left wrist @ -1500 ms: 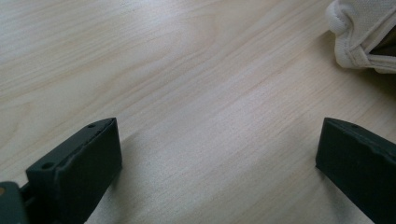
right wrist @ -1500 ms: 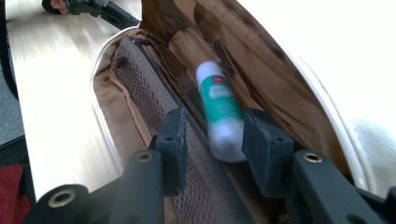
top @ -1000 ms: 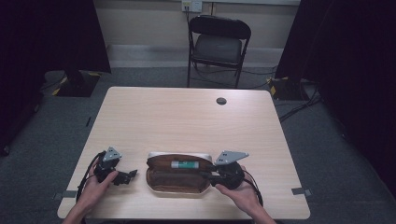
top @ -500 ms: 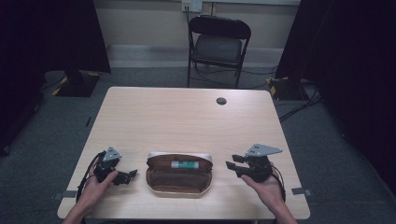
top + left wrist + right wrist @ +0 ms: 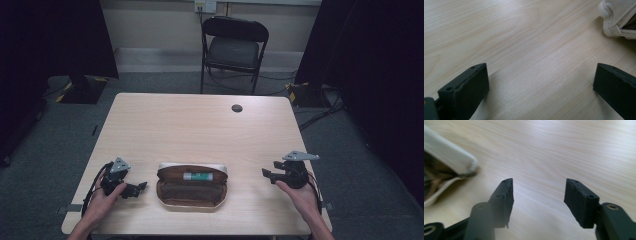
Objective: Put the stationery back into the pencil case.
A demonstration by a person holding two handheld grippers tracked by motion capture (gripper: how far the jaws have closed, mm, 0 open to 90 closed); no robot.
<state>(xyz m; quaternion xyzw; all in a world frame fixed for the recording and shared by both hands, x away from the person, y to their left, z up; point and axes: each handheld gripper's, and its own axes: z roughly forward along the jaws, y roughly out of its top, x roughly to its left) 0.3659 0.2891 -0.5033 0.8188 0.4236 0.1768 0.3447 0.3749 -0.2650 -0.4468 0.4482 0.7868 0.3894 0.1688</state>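
An open pouch (image 5: 192, 186) with a green-labelled tube (image 5: 197, 176) inside lies on the table (image 5: 200, 125) near the front edge, between both grippers. Left gripper (image 5: 140, 186): jaws wide apart, empty, just beside the pouch. Right gripper (image 5: 265, 173): jaws parted, empty, near the front-right corner, clear of it.

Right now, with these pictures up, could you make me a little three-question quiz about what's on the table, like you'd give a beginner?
1. True or false: the pouch lies open, with a green-labelled tube inside.
2. Which tongs touch the pouch? A) left tongs B) right tongs C) neither
3. Fill in: beyond the far edge of the table stands a folding ____.

Key
1. True.
2. C: both sets of tongs are open over bare wood, one at each side of the pouch.
3. chair.
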